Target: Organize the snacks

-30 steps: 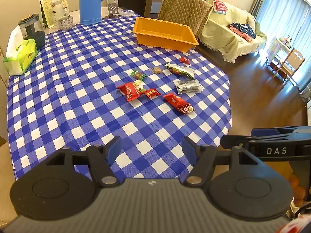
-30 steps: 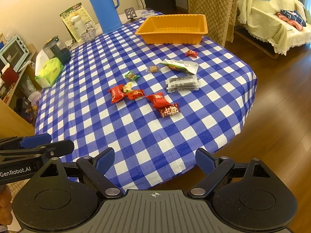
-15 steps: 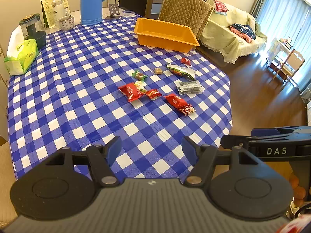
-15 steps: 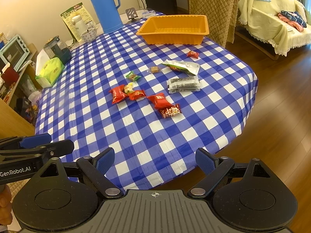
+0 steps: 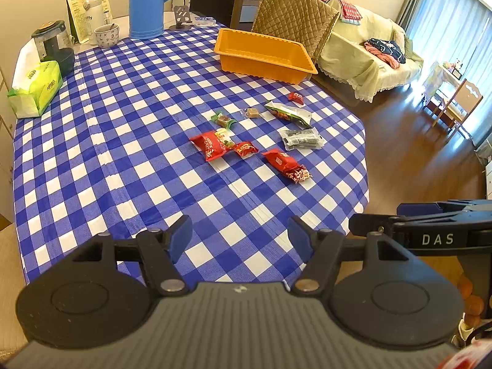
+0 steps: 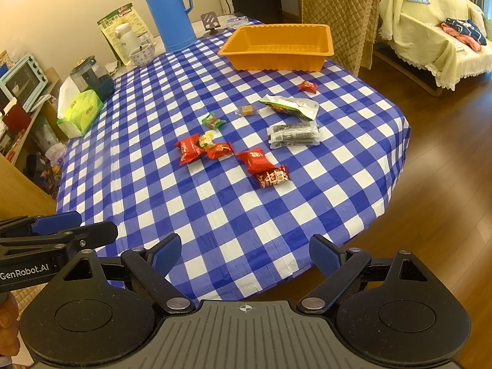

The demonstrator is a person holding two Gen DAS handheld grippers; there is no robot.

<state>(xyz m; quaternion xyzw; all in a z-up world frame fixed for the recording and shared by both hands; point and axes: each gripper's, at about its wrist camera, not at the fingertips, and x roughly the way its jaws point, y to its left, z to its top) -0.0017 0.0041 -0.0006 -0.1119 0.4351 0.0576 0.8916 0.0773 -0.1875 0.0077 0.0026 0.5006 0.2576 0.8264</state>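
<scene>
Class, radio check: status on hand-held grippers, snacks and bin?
Left hand-held gripper, right hand-held gripper open, empty. Snacks loose on cloth; orange bin empty. Path unobstructed.

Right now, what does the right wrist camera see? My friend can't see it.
The open right gripper hovers near a blue-checked table scattered with wrapped snacks, mostly red packets. An empty orange bin sits at the far edge, beside a blue thermos.

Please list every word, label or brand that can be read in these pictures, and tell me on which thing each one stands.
"DAS": on the right gripper body, seen from the left wrist view.
"GenRobot.AI": on the left gripper body, seen from the right wrist view.
Red snack packets, green poster, tissue pack, grey packet: print is there, but too small or blurred to read.
</scene>
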